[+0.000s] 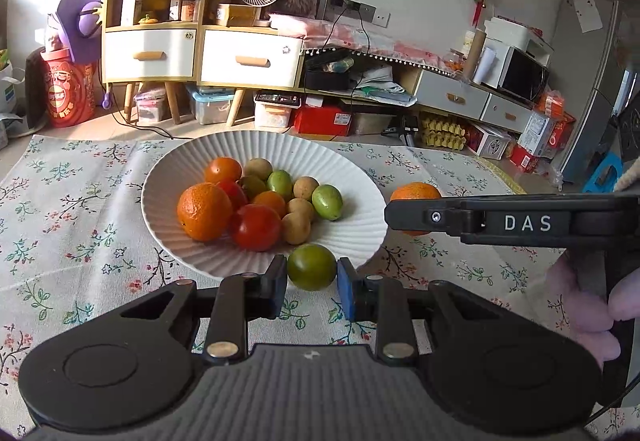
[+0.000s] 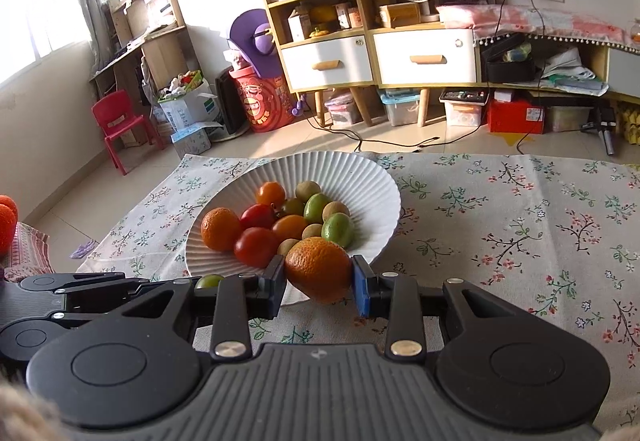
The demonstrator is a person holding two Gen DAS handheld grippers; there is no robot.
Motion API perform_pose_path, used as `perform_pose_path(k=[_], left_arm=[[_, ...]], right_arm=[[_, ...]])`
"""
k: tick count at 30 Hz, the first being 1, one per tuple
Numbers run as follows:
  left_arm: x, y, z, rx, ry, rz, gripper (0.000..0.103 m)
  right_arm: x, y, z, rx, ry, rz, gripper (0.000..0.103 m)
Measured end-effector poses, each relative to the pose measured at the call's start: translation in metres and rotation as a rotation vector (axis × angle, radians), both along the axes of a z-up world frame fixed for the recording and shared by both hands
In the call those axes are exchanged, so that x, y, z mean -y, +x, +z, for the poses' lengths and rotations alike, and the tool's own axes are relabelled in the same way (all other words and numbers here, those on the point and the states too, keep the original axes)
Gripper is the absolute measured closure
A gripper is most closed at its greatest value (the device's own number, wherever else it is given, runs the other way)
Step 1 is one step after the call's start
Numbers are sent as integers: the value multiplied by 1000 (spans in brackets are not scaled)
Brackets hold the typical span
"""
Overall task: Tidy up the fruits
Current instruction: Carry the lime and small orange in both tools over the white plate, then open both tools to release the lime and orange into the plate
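Note:
A white ribbed plate on the flowered tablecloth holds an orange, red tomatoes, small green fruits and several small tan fruits. My left gripper is shut on a green fruit at the plate's near rim. My right gripper is shut on an orange just above the plate's near rim. In the left wrist view the right gripper comes in from the right, with its orange partly hidden behind it. The green fruit also shows in the right wrist view.
The flowered tablecloth covers the table to the right of the plate. Beyond the table's far edge are the floor, wooden drawer cabinets and storage boxes. Orange fruit sits at the far left edge of the right wrist view.

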State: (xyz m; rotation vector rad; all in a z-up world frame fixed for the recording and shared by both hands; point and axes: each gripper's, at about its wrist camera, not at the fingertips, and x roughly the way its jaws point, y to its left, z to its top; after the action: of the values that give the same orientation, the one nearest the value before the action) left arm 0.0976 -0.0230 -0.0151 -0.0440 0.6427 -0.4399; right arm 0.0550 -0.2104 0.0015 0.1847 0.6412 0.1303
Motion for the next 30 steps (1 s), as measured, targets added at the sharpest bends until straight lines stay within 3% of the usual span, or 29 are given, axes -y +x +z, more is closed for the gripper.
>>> perform_pose_path(k=[7,30], left_arm=[[8,15,-8,-5,6,-14,75],[8,28,-16,-16,-10,-27,74]], right_arm=[[3,17,-8,-24,42,-37,72],[-4,35,-20,-55,35,-62,71]])
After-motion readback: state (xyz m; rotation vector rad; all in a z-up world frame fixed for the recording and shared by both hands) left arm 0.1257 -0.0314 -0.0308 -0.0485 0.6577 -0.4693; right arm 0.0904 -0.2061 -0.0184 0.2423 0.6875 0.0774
